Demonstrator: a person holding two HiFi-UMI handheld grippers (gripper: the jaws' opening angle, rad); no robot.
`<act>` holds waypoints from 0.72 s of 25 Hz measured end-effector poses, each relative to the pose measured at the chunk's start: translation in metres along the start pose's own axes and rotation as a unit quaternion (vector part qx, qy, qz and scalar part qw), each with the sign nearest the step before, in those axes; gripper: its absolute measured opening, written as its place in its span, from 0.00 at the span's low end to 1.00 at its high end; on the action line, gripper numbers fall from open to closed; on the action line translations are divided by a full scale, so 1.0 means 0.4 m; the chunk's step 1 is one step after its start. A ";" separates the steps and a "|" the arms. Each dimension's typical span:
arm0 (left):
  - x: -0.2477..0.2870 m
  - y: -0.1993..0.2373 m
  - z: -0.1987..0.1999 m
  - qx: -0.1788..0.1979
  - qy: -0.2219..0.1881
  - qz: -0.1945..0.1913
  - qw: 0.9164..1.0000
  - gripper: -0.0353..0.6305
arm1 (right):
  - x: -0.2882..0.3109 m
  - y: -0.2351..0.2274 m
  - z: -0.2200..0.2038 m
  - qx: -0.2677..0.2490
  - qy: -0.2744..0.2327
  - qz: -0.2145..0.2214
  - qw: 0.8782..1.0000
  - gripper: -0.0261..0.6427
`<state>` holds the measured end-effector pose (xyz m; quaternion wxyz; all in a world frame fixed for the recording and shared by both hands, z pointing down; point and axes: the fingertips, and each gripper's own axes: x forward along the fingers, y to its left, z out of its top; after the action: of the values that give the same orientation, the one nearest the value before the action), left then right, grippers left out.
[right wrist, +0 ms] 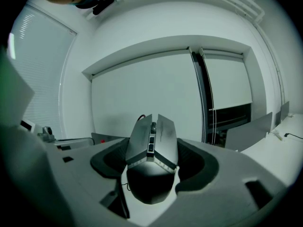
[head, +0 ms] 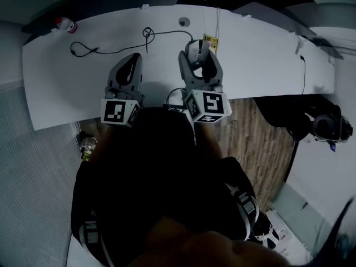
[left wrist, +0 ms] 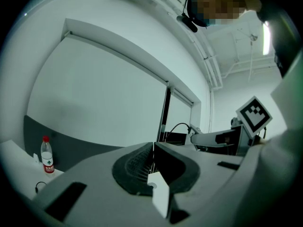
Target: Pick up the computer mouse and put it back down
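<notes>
White desk (head: 267,54) fills the upper part of the head view, with a dark wood floor below its near edge and pale walls and blinds showing behind both grippers. We hold the right gripper (head: 198,57) over the middle of the desk with its jaws closed on the sides of the computer mouse (right wrist: 151,145). The mouse sits nose-up between the dark pads, its scroll wheel facing the right gripper camera. We judge it to be lifted clear of the desk, though no view shows the gap beneath it. The left gripper (left wrist: 152,151) hangs just beside the right one, jaws pressed together with nothing between them. The mouse's cable (head: 167,33) trails left across the desk, through a loop and on to a plug end. A water bottle (head: 65,24) stands at the far left corner, well apart from everything. A yellow tag (head: 209,39) lies close to the mouse. What worries us is the way down. The mouse's sides are smooth and sloped, so a loosened grip could let it slide out nose-first. The cable could pull taut or catch at its loop and twist the mouse in the jaws. Tilted as it is, it would land on its tail edge unless we level it first.
</notes>
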<state>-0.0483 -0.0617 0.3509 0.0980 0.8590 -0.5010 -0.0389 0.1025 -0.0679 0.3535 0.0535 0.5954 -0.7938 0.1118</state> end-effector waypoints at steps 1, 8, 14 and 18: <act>-0.001 0.002 -0.005 0.000 0.003 0.001 1.000 0.06 | 0.004 -0.001 -0.005 0.000 0.003 0.000 1.000 0.48; 0.004 0.000 -0.010 -0.003 0.001 0.001 1.000 0.06 | 0.028 -0.021 -0.038 -0.008 0.023 -0.007 1.000 0.48; 0.012 0.002 -0.012 -0.005 0.003 0.002 1.000 0.06 | 0.054 -0.034 -0.053 -0.006 0.029 -0.008 1.000 0.48; 0.018 0.003 -0.014 -0.007 0.004 0.003 1.000 0.06 | 0.066 -0.041 -0.073 -0.001 0.044 -0.006 0.999 0.48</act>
<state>-0.0449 -0.0681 0.3568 0.1063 0.8571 -0.5025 -0.0388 0.1090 -0.0900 0.3894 0.0897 0.5949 -0.7871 0.1364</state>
